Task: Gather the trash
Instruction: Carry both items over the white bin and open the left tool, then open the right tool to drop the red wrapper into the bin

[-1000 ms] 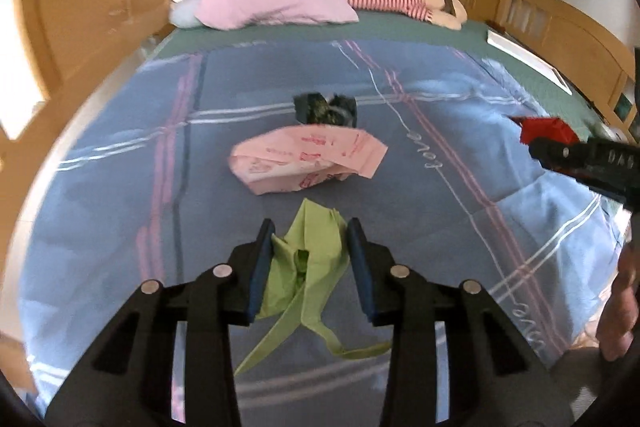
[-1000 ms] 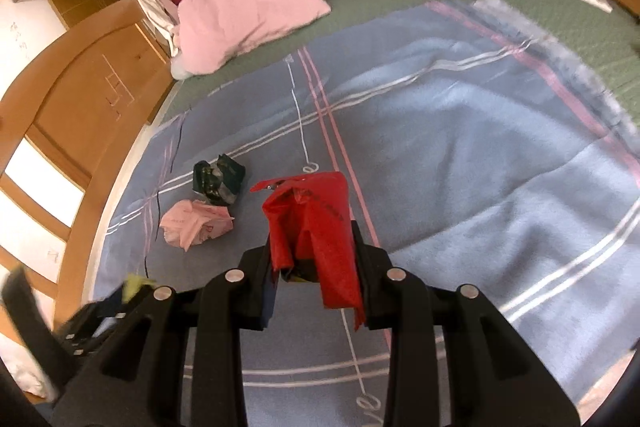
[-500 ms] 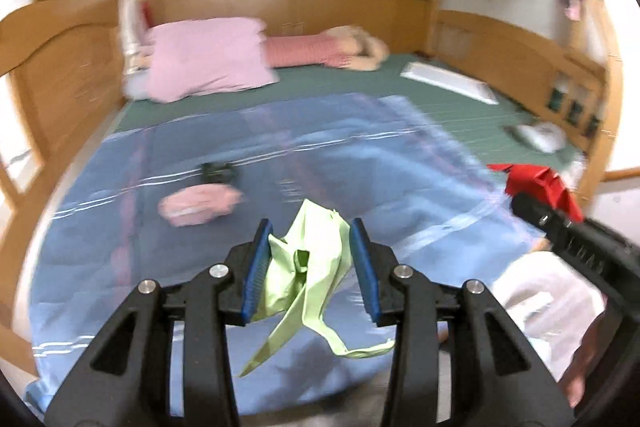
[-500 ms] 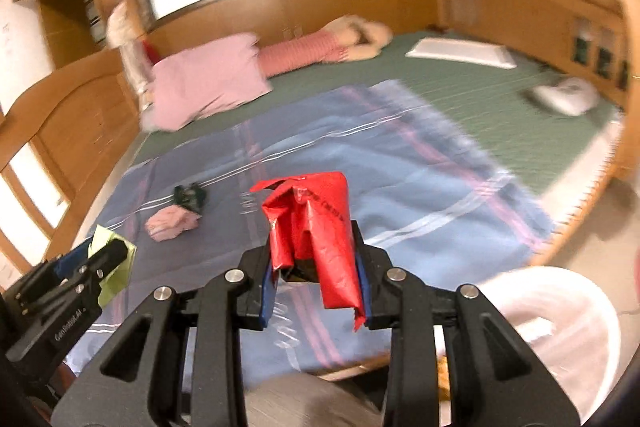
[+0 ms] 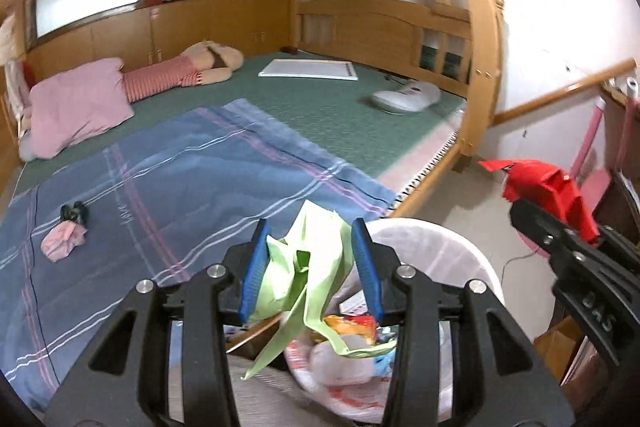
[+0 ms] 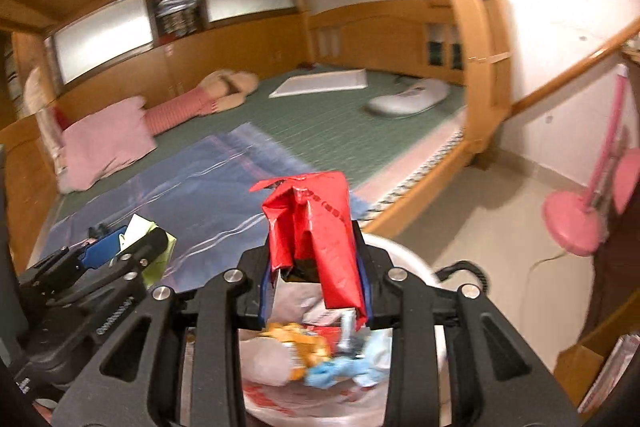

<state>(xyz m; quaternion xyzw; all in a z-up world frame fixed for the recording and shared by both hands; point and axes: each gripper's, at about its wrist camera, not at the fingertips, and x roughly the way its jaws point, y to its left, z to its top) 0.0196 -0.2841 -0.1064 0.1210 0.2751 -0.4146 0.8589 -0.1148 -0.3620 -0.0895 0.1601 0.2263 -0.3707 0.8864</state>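
- The left gripper (image 5: 308, 267) is above the near rim of the white bin (image 5: 452, 247). Its jaws are opening, and the green wrapper (image 5: 308, 275) is between the blue pads (image 5: 253, 267). The wrapper touches the left pad, but there is a small gap at the right pad, so the hold looks loose.
- A long tail of the green wrapper hangs down from the jaws, over the mouth of the bin.
- The right gripper (image 6: 316, 267) is also over the bin, beside the left gripper. Its jaws stand narrow and press on the red wrapper (image 6: 316, 227) from both sides. The wrapper stands up out of the jaws and also hangs a little below them.
- The bin stands on the floor, just beside the wooden edge of the bed (image 5: 340, 107). It has a plastic liner, and there is trash inside: something orange (image 6: 300, 343), something light blue (image 6: 336, 371) and white plastic with red print.
- Beyond the bin, on the blue blanket (image 5: 180, 187) that covers the near part of the bed, two more pieces of trash lie well apart from the bin: a pink crumpled wrapper (image 5: 64, 245) and a dark wrapper (image 5: 74, 213). They touch each other, or nearly so.
- Farther from the bin, at the back of the bed, there is a pink pillow (image 5: 80, 103) with a striped plush toy (image 5: 192, 71) next to it.
- On the floor at the other side of the bin from the bed stands a pink fan (image 6: 580, 223).
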